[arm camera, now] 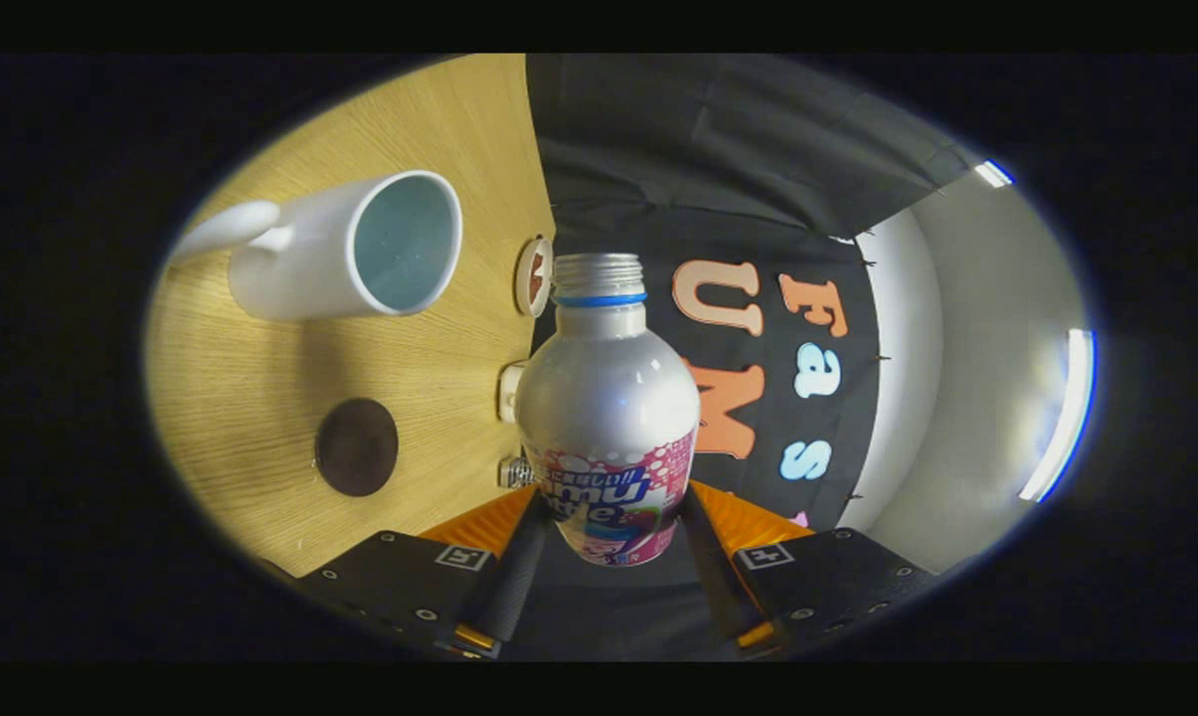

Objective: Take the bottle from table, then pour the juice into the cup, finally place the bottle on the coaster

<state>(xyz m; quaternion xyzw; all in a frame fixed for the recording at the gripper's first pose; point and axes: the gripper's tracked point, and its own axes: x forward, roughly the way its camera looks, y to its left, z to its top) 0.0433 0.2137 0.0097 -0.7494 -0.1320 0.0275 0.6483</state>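
While tongs clamp bottle at its labelled base, uncapped and rolled sideways, clear of counter near cup: smooth metal, slippery; grip low, firmly.

The silver metal bottle with pink label is hiding part of the wooden worktop's far edge; small objects there are staying too small to identify.
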